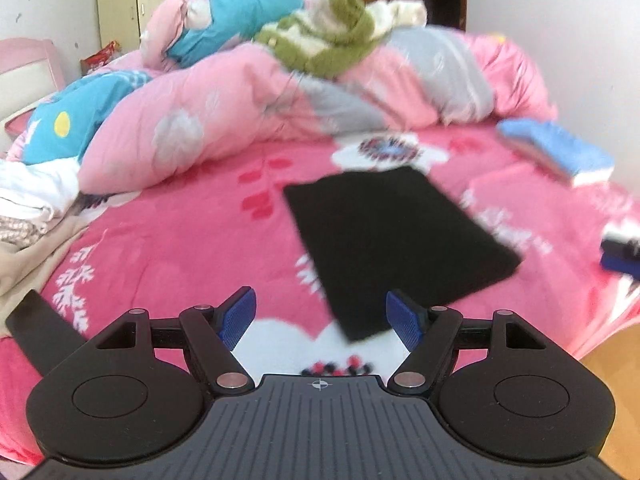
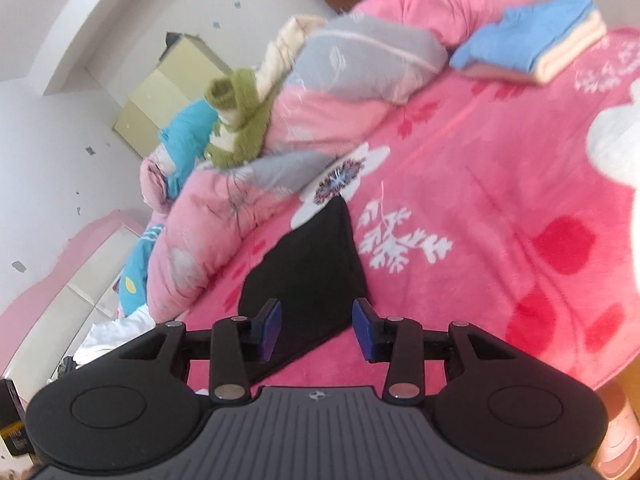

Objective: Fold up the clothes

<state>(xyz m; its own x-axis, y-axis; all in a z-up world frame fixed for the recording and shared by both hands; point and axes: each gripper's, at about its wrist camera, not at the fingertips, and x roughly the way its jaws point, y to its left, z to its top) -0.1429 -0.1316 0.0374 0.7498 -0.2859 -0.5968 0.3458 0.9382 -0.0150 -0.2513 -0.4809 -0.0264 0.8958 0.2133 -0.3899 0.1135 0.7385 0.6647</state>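
Currently, black cloth [image 1: 400, 240] lies folded flat mid-bed [image 1: 180, 248] — left tool [image 1: 320, 320] wide, holding nothing; right tool [image 2: 317, 330] wide, empty — folded blue clothes [image 2: 532, 36] near far edge.

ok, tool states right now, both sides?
Left tool: open, empty, above the black garment.
Right tool: open, empty, over the same garment.

A black garment [image 1: 396, 236] lies folded into a flat, neat rectangle on the pink floral bedspread [image 1: 180, 248] — no sleeves or loose edges showing. In the right wrist view it [image 2: 308, 280] sits below the white flower print.
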